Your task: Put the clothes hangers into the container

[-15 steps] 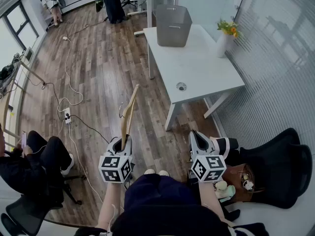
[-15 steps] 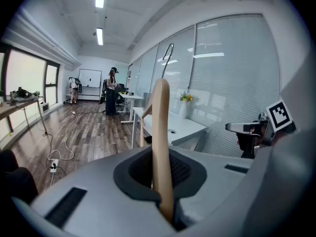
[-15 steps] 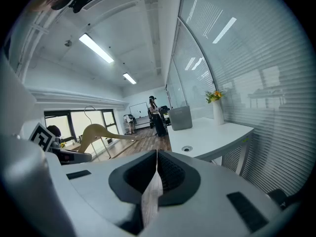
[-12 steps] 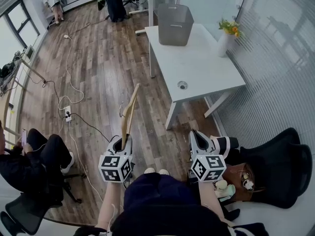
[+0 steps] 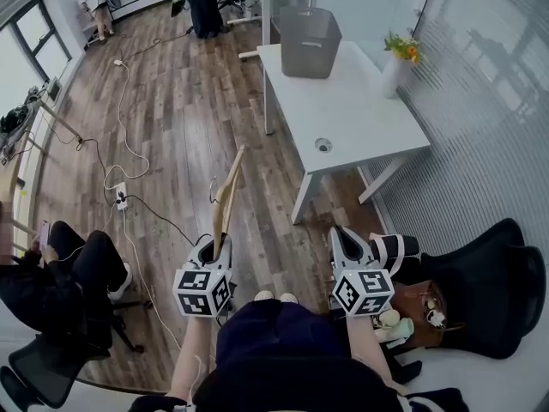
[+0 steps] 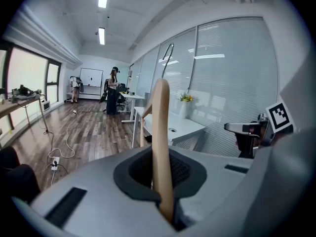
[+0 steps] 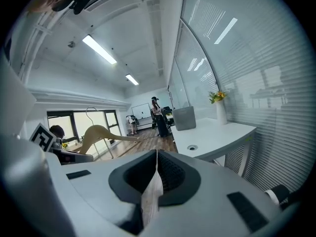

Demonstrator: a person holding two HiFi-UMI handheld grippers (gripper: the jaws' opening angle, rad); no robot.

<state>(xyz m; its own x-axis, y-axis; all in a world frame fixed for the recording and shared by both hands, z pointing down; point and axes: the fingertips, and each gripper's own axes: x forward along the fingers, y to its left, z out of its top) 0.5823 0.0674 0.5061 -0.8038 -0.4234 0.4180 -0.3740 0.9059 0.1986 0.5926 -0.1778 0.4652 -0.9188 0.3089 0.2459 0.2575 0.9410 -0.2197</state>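
- Left tongs (image 5: 214, 249) are clenched hard on a wooden clothes hanger (image 5: 228, 191). The pads bite one end of its arm down by the person's knees.
- From that grip the hanger juts up and forward over the wooden floor (image 5: 180, 101), with its thin metal hook sticking out to the side.
- Right tongs (image 5: 343, 237) are closed on themselves, pads meeting and nothing between them. They are held alongside the left pair but well apart from it.
- Up ahead, the grey container (image 5: 308, 39) sits at the far end of the white desk (image 5: 360, 118).
- The hanger is not in it. It hangs over open floor, short of the desk's near corner and well apart from the container.
- A vase of flowers (image 5: 397, 65) stands at the desk's right edge, near the container.
- Off to the left is a seated person (image 5: 60, 277) in dark clothes, with cables and a power strip (image 5: 122, 198) trailing across the boards.
- On the right, a black chair (image 5: 493, 286) sits close by the right tongs.
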